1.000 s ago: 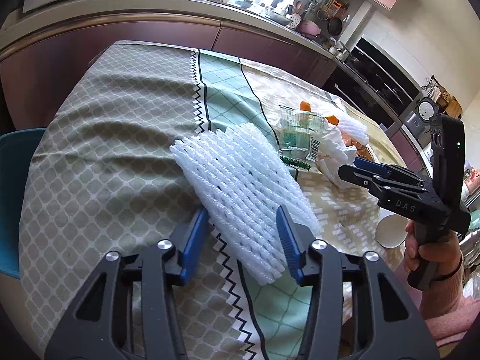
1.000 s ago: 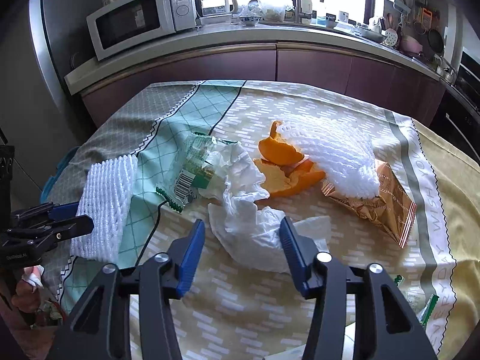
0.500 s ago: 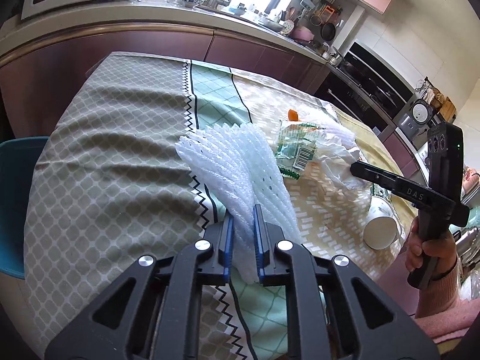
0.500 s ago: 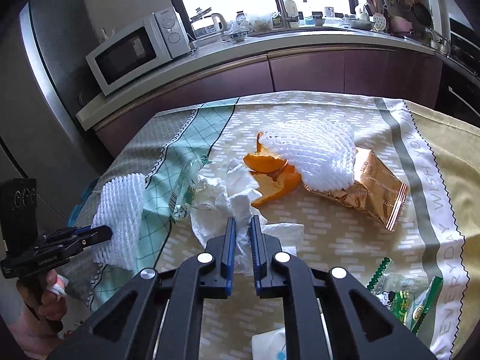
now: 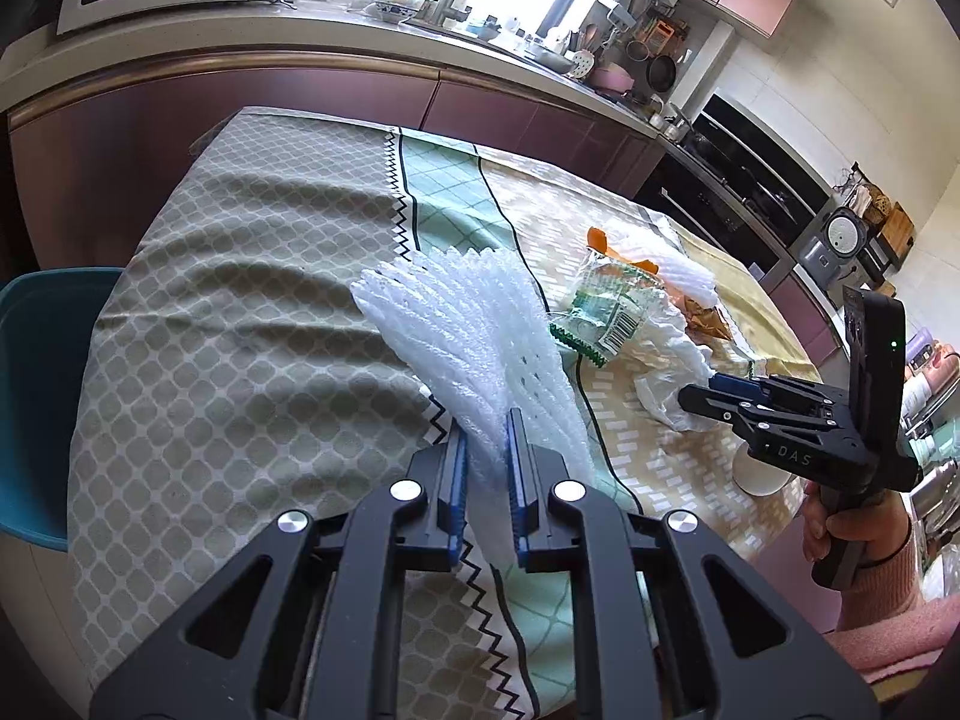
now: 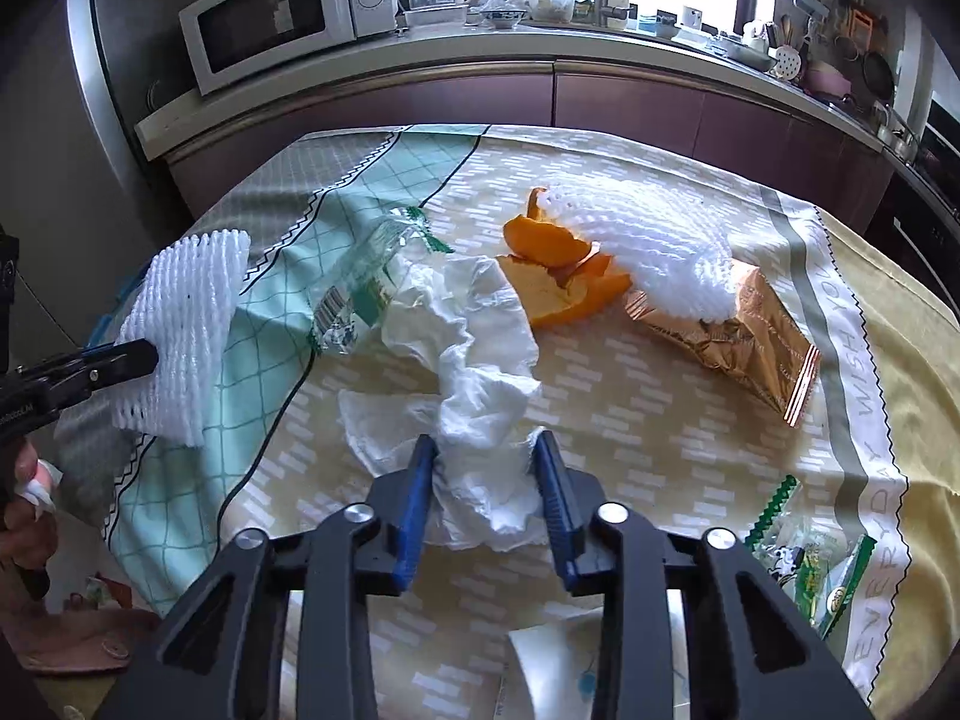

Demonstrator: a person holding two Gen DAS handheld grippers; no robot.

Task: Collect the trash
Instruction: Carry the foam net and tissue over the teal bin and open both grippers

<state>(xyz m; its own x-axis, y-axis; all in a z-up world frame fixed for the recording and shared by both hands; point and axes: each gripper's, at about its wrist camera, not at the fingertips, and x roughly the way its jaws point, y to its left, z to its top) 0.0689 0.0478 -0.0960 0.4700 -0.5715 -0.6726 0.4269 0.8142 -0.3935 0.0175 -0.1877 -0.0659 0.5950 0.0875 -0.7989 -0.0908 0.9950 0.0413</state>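
Note:
My left gripper (image 5: pixel 485 444) is shut on a white foam fruit net (image 5: pixel 474 330) and holds it lifted off the tablecloth; it also shows in the right wrist view (image 6: pixel 186 324). My right gripper (image 6: pixel 487 468) has its blue fingers around a crumpled white tissue (image 6: pixel 474 384), the jaws partly apart with the paper bunched between them. The right gripper also shows in the left wrist view (image 5: pixel 696 393) with the tissue (image 5: pixel 672 360) at its tips.
On the table lie orange peel (image 6: pixel 558 282), a second foam net (image 6: pixel 648 246), a copper snack bag (image 6: pixel 738 342), a clear green wrapper (image 6: pixel 360 294), small green wrappers (image 6: pixel 810 558) and a paper cup (image 5: pixel 759 474). A teal chair (image 5: pixel 36 396) stands at the left.
My left gripper closed on the foam net and lifted it. My right gripper closed on the tissue, then its jaws stand wider now with the tissue between them.

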